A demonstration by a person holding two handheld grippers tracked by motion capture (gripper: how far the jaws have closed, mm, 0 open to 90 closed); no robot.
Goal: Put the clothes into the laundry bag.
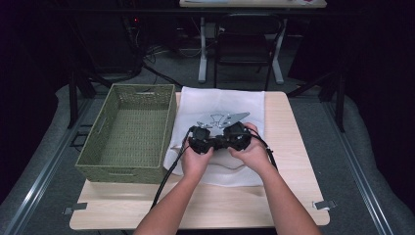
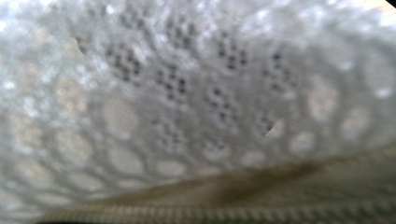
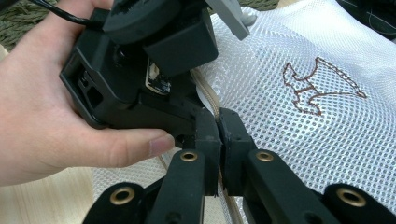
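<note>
White mesh bag (image 3: 299, 93) blurs the left claw's state; right claw (image 3: 218, 140) pinches its edge.

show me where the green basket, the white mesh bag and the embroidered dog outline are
green basket (image 1: 128, 128): high view, on its woven floor.
white mesh bag (image 1: 222, 103): high view, on the bare mesh past the grippers.
embroidered dog outline (image 3: 317, 88): right gripper view, on the stitched body.

place: lab/recording studio | cues: black curtains (image 1: 377, 58); floor cables (image 1: 151, 54); desk legs (image 1: 202, 54)
</note>
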